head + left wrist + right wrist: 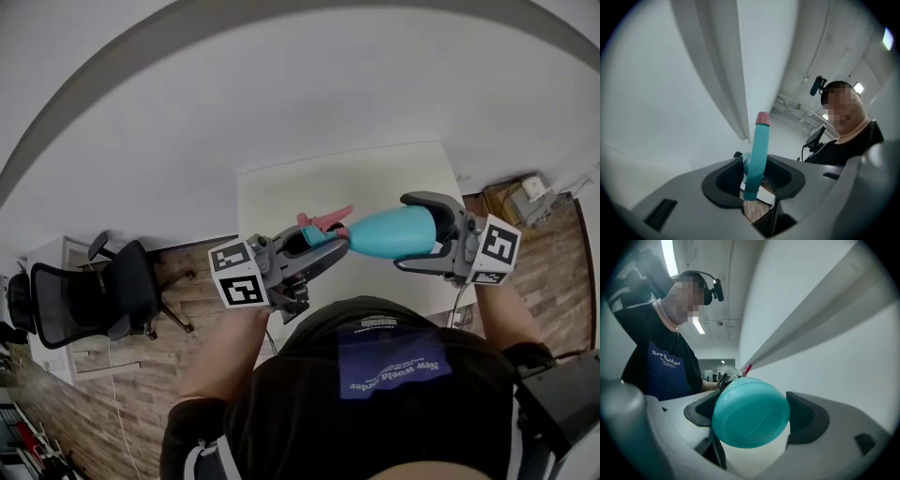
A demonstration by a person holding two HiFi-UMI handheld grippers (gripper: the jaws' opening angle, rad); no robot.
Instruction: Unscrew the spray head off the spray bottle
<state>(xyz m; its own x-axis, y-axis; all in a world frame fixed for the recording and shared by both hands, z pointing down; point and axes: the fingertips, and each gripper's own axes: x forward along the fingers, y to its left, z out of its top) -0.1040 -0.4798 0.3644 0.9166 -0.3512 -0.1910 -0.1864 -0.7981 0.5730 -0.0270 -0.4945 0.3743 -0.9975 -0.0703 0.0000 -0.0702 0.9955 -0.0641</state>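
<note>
A teal spray bottle [394, 232] is held level in the air above the white table [375, 178]. Its teal spray head [323, 234], with a pink trigger [330, 218], points left. My left gripper [319, 248] is shut on the spray head. In the left gripper view the spray head [757, 150] stands clamped between the dark pads of the left gripper [754, 180]. My right gripper [403, 232] is open wide around the bottle body. In the right gripper view the round bottle base [751, 412] fills the space between the jaws, with a small gap at the right pad [808, 416].
A black office chair [94, 295] stands on the wood floor at the left. A cardboard box [520, 199] sits by the wall at the right. The person's torso in a dark shirt [375, 394] is close below both grippers.
</note>
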